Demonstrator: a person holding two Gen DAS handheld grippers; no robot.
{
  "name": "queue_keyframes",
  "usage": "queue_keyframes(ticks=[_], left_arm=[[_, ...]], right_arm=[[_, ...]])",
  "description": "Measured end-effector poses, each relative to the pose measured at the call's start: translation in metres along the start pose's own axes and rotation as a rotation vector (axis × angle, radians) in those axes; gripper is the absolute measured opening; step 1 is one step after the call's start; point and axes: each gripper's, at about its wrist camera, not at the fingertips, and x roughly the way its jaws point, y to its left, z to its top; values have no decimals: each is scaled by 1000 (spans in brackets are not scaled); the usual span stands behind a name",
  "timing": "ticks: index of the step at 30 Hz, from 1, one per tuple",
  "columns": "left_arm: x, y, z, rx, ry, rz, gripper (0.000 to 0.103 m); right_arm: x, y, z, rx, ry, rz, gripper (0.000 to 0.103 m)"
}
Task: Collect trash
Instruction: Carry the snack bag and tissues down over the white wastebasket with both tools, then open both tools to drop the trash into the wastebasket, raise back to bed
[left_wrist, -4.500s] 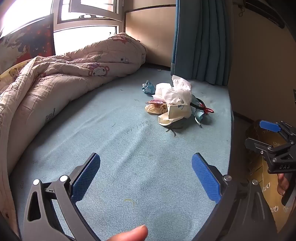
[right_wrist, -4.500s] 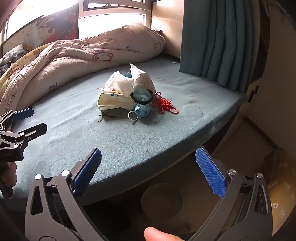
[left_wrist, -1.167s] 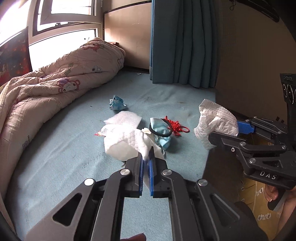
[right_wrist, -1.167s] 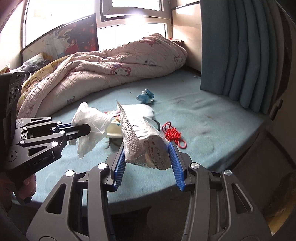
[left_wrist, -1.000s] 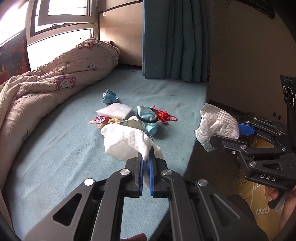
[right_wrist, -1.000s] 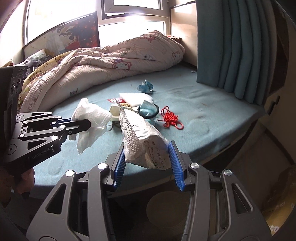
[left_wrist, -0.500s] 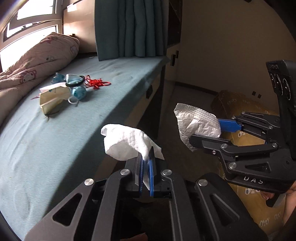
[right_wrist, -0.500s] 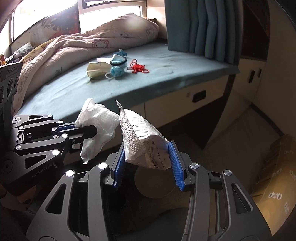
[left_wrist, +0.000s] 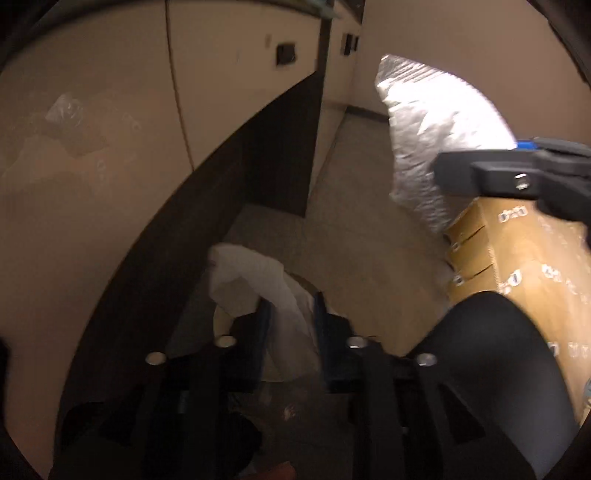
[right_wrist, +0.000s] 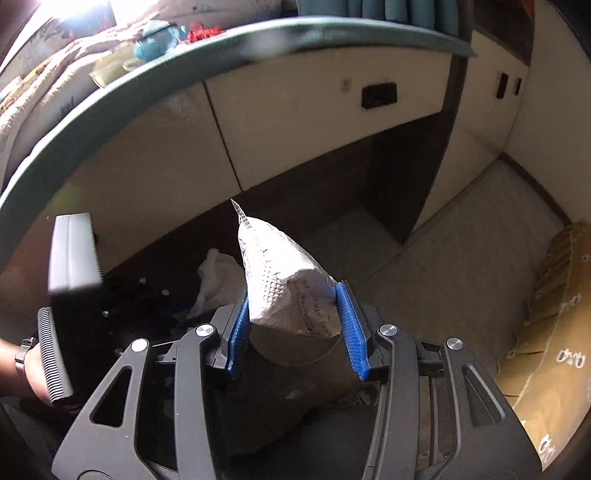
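right gripper (right_wrist: 291, 325) clamping padded mailer (right_wrist: 284, 284) (left blurred)

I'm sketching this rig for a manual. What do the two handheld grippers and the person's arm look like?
Both grippers, right gripper and left gripper, are black plastic frames with triangular cut-outs and silver bolt heads. Each finger carries a ribbed blue pad. The person's bare wrist wears a watch or bracelet.

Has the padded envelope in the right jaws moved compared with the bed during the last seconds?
Yes. The padded envelope, clamped in the right gripper, was level with the bed's mattress edge before; it now hangs well below it, in front of the drawers, near the floor.
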Motion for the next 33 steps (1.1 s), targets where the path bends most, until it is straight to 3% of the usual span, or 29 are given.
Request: queue_keyframes(ticks=[3, 4, 5, 6, 11, 23, 24, 28, 33], left_arm=[[26, 8, -2, -9, 22, 7, 49], [33, 10, -2, -6, 36, 18, 66], [37, 11, -2, -7, 48, 22, 90], [41, 13, 0, -9, 56, 32, 98], [45, 14, -5, 10, 108, 39, 97], [1, 24, -15, 53, 60, 36, 97], [7, 24, -18, 55, 57, 36, 97], [3, 25, -17, 56, 59, 42, 97], [-6, 21, -11, 52, 39, 42, 97]], right_arm=[[29, -9, 0, -2, 36, 3, 41], [38, -12, -1, 1, 49, 4, 41], [46, -15, 0, 5, 61, 10, 41], [53, -16, -1, 8, 71, 15, 41], [81, -21, 0, 13, 111, 26, 41], [117, -10, -4, -6, 208, 50, 45], [124, -7, -5, -15, 221, 56, 47], [145, 2, -4, -52, 251, 27, 98], [139, -7, 4, 3, 211, -23, 98]])
